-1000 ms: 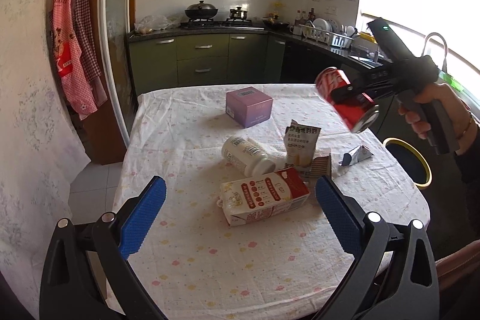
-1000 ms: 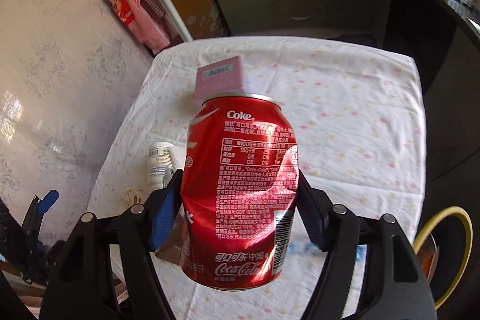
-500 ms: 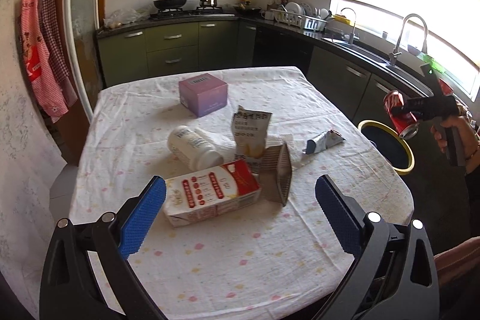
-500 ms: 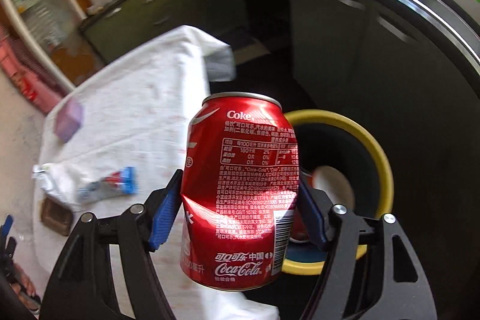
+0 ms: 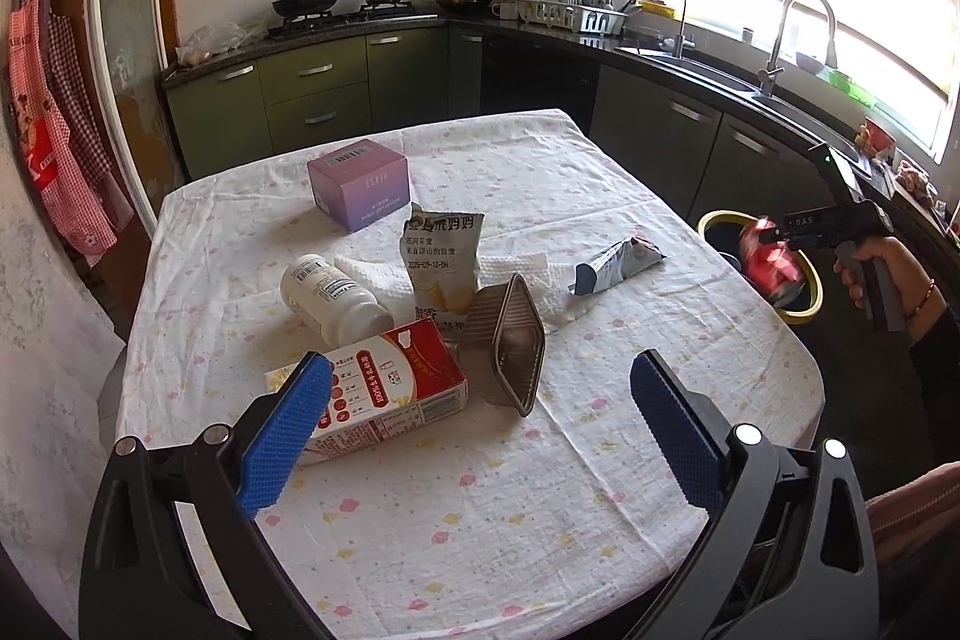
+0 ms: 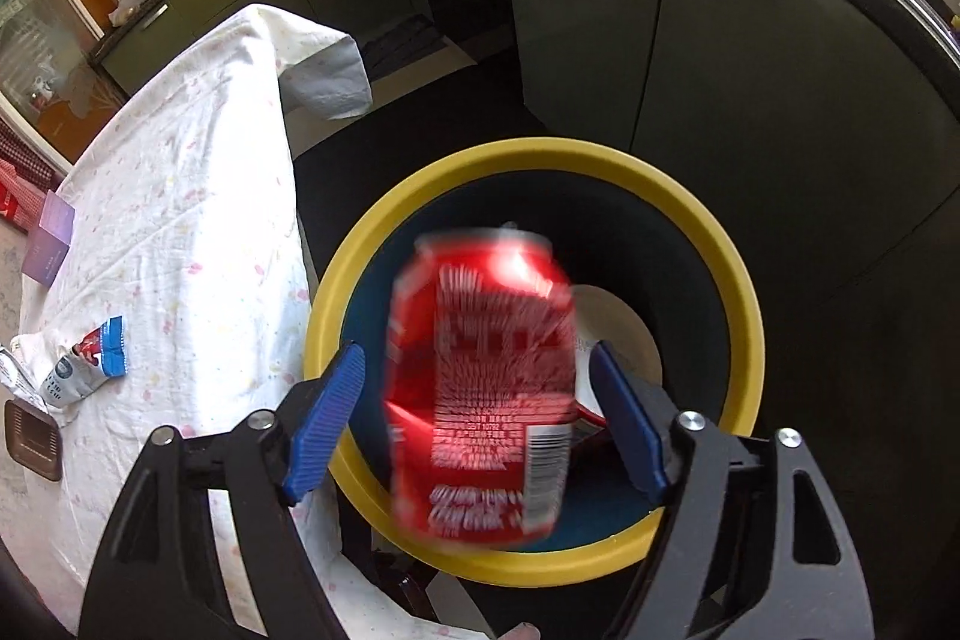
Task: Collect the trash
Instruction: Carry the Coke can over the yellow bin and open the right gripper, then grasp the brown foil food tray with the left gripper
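Release of a can over the bin. Nearest in the right wrist view, the right gripper (image 6: 474, 394) is seen with its blue fingers (image 6: 327, 421) spreading; a gap shows on each side of the red cola can (image 6: 480, 382), so the can is judged to be freed, its blurred label suggesting a fall just begun. Directly beyond the can lies the yellow-rimmed bin (image 6: 744, 298), with some rubbish already at its bottom. For a clean drop, the fingers are best kept centred over the opening and parted until the can has passed the rim; a sideways withdrawal too soon could knock it against the near edge.

In the left wrist view, the left gripper (image 5: 480, 430) is held released and empty above the near part of the tabletop (image 5: 480, 520). Just beyond its left finger lies a red-and-white carton (image 5: 384, 394), with a metal tin (image 5: 510, 346) to the right of it. Farther off are found a white bottle (image 5: 336, 298), a snack bag (image 5: 441, 256), a crumpled wrapper (image 5: 618, 262) toward the right edge and, farthest, a purple box (image 5: 360, 184). All these remain to be collected.
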`<state>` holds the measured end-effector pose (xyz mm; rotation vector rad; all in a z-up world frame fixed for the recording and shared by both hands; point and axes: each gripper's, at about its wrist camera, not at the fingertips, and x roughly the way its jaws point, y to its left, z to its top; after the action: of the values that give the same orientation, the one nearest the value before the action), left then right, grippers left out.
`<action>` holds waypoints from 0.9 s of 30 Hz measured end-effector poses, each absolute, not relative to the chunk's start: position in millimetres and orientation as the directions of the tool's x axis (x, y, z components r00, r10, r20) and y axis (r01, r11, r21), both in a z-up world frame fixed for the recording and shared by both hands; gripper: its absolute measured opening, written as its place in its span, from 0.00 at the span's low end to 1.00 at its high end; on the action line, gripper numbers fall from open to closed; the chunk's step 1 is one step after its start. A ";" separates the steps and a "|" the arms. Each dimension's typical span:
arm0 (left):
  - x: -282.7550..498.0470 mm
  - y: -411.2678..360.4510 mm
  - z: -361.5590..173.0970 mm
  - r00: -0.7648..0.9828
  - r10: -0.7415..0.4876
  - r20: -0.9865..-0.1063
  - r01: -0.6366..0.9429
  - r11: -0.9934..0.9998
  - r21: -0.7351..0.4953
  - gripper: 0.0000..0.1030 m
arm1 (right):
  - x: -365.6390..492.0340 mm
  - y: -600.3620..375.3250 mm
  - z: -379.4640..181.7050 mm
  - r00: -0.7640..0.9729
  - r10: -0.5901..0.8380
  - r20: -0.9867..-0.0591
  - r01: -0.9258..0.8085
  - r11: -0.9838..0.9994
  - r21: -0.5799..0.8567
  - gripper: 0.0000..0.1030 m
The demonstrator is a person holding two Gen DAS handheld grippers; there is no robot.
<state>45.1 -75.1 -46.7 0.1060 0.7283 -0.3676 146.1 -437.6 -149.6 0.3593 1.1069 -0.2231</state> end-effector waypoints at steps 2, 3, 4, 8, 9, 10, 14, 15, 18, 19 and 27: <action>46.3 -75.1 -49.9 0.680 -0.291 -0.673 0.366 0.930 -0.033 0.95 | 141.4 -434.4 -145.3 0.449 0.003 -0.893 0.350 0.920 0.179 0.71; 47.2 -74.7 -51.3 0.678 -0.291 -0.675 0.366 0.930 -0.033 0.95 | 138.2 -432.4 -142.4 0.461 0.006 -0.887 0.348 0.919 0.187 0.71; 48.0 -74.3 -52.8 0.676 -0.290 -0.677 0.366 0.930 -0.034 0.95 | 134.4 -429.6 -139.4 0.470 0.007 -0.883 0.346 0.918 0.191 0.71; 55.4 -74.5 -62.1 0.664 -0.292 -0.689 0.369 0.929 -0.038 0.95 | 111.6 -409.7 -128.0 0.521 0.024 -0.853 0.313 0.925 0.217 0.71; 57.8 -74.8 -64.7 0.659 -0.292 -0.693 0.371 0.928 -0.037 0.95 | 104.1 -403.0 -125.8 0.535 0.035 -0.844 0.299 0.926 0.228 0.71; 61.1 -75.7 -67.1 0.655 -0.291 -0.697 0.374 0.927 -0.036 0.95 | 98.5 -397.4 -123.6 0.545 0.045 -0.837 0.287 0.928 0.237 0.71; 79.2 -82.4 -76.9 0.636 -0.303 -0.710 0.403 0.915 -0.030 0.95 | 76.4 -373.4 -116.3 0.592 0.091 -0.801 0.239 0.929 0.282 0.71; 82.8 -84.6 -78.7 0.634 -0.306 -0.710 0.411 0.911 -0.025 0.95 | 71.1 -368.7 -115.2 0.603 0.107 -0.791 0.228 0.927 0.299 0.71; 97.5 -93.6 -86.3 0.621 -0.307 -0.721 0.437 0.900 -0.007 0.95 | 60.2 -358.8 -111.0 0.624 0.139 -0.769 0.206 0.920 0.333 0.71; 102.7 -96.7 -89.2 0.608 -0.313 -0.729 0.449 0.894 -0.010 0.95 | 57.3 -355.6 -110.3 0.628 0.147 -0.764 0.198 0.920 0.340 0.71; 131.7 -115.8 -101.6 0.508 -0.348 -0.788 0.501 0.864 -0.059 0.83 | 49.2 -339.3 -105.7 0.641 0.205 -0.740 0.144 0.914 0.379 0.72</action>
<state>131.7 -115.8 -101.6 0.1858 0.9037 -0.5149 49.2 -339.3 -105.7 0.4298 0.8818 0.0359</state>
